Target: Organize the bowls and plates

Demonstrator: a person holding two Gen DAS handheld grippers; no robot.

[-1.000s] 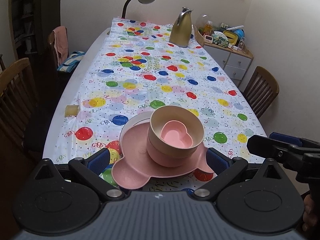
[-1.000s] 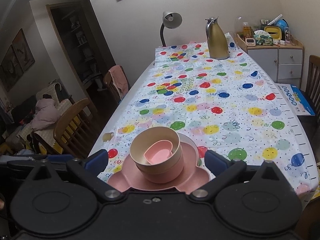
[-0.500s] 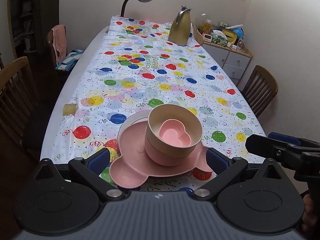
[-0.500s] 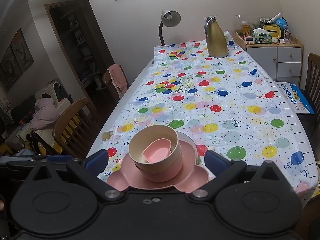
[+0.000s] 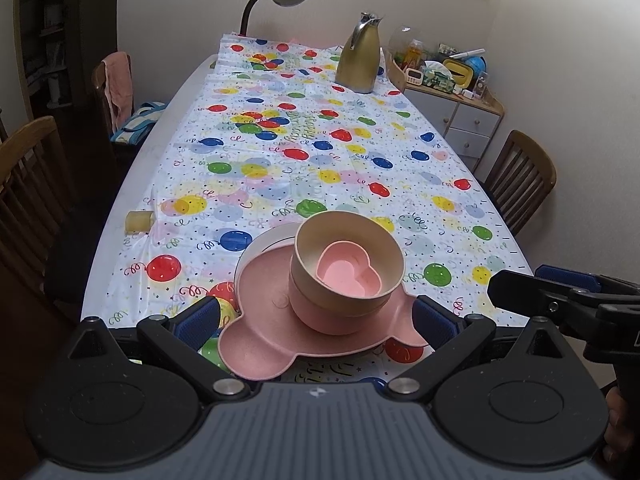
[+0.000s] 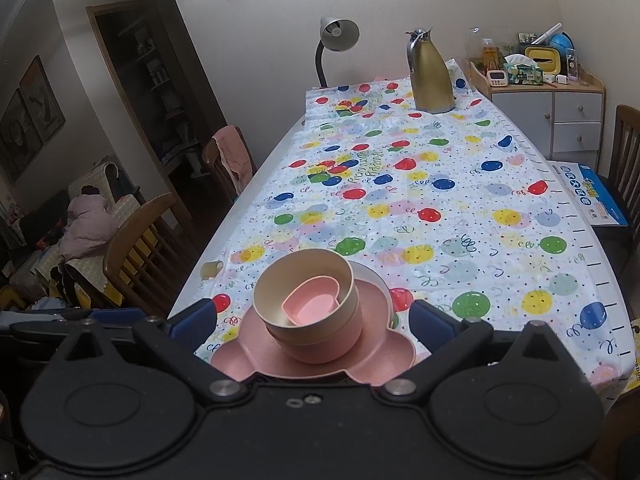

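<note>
Balloon tablecloth (image 5: 320,168) bears stacked pink plate (image 5: 264,340), bowls (image 5: 348,264).

White plate (image 5: 264,245) mostly hidden under pink plate (image 5: 272,332). Lowest pink bowl (image 6: 320,350) largely masked by beige bowl (image 6: 304,284). Cabinet clutter (image 5: 440,68) too small to identify.

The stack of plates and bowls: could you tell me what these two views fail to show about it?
- White plate: only its far rim shows in both views; the pink plate covers the rest.
- Pink bowl: its inside is hidden by the beige bowl nested in it.
- Pink plate's near edge: cut off in the right wrist view by the gripper body.
</note>
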